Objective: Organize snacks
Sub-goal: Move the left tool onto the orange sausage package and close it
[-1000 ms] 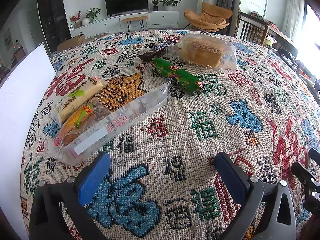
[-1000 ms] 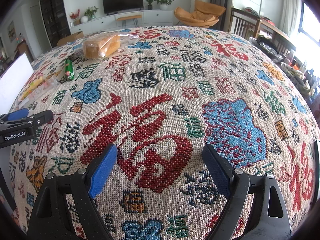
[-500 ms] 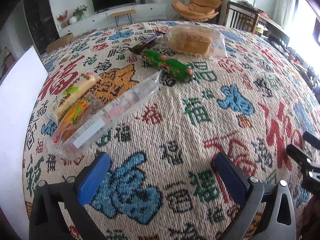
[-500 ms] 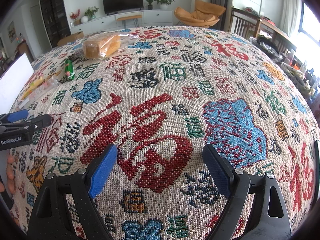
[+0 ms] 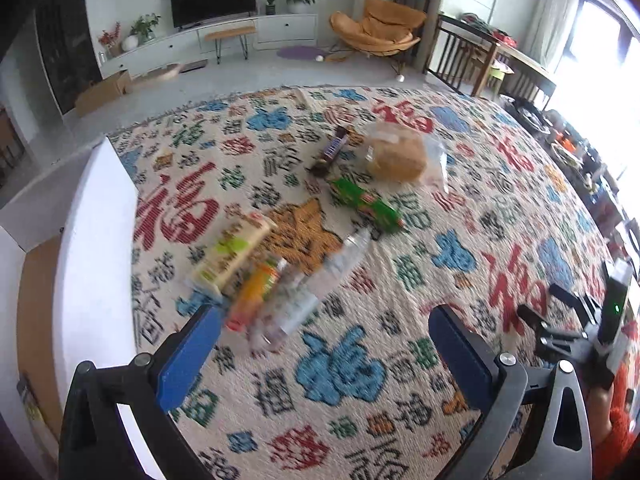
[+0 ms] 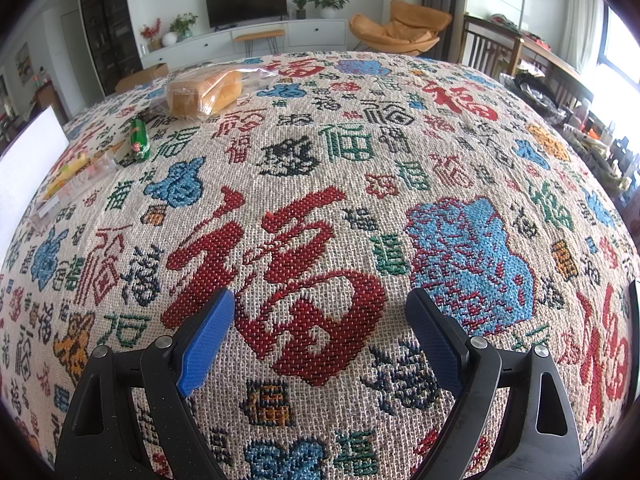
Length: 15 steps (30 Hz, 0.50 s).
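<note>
Snacks lie on the patterned tablecloth (image 5: 400, 360). A clear long packet (image 5: 316, 292), an orange packet (image 5: 256, 292) and a pale cracker packet (image 5: 232, 252) lie just beyond my left gripper (image 5: 324, 340), which is open, empty and raised above the cloth. Farther off are a green packet (image 5: 366, 204), a dark chocolate bar (image 5: 330, 152) and a bagged bread loaf (image 5: 396, 154). My right gripper (image 6: 320, 324) is open and empty over the cloth; the bread (image 6: 204, 92) and green packet (image 6: 139, 139) show far left there.
A white box wall (image 5: 96, 240) stands along the table's left edge, also in the right wrist view (image 6: 28, 152). The right gripper's body (image 5: 580, 328) shows at the right of the left view. Chairs and a TV cabinet stand beyond the table.
My left gripper has lifted and pulled back, so the snacks look farther away and lower in view, with motion blur. The right gripper has not moved.
</note>
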Each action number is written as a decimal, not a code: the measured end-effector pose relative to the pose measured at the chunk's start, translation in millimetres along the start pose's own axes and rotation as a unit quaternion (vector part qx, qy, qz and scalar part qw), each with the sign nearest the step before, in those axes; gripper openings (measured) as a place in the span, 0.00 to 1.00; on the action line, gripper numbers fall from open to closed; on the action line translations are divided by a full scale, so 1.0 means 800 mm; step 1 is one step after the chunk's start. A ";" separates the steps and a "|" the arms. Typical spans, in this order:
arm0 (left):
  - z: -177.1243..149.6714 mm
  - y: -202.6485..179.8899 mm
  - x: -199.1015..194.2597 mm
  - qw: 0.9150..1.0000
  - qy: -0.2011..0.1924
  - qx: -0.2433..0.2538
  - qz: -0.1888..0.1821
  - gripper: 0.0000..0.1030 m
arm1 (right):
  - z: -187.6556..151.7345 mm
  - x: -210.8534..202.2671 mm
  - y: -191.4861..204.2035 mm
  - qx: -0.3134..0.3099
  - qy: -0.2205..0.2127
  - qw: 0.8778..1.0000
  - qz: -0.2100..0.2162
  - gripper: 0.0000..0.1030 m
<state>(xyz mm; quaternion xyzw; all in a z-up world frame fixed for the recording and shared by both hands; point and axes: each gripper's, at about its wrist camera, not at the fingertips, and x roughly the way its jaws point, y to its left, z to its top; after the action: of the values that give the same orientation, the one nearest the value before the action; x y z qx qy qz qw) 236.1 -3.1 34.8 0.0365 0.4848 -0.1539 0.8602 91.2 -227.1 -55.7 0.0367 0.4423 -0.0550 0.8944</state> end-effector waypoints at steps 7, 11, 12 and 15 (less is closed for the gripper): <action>0.022 0.064 0.084 0.995 0.069 -0.066 0.030 0.63 | 0.000 0.000 -0.001 0.000 0.000 1.000 0.000 0.88; 0.007 0.071 0.115 0.994 0.077 -0.073 0.039 0.58 | 0.000 0.000 0.000 0.000 0.000 1.000 0.000 0.88; 0.006 0.072 0.118 0.994 0.072 -0.072 0.038 0.58 | 0.000 0.000 0.000 0.000 0.000 1.000 0.000 0.88; 0.002 0.061 0.123 0.996 0.063 -0.046 0.043 0.63 | 0.000 0.000 0.000 0.000 0.000 1.000 0.000 0.88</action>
<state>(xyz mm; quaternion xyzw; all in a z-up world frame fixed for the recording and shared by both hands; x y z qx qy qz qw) 299.7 20.4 -51.3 0.0276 0.5427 -0.0920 0.8344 91.4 -227.2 -55.8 0.0369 0.4419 -0.0549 0.8946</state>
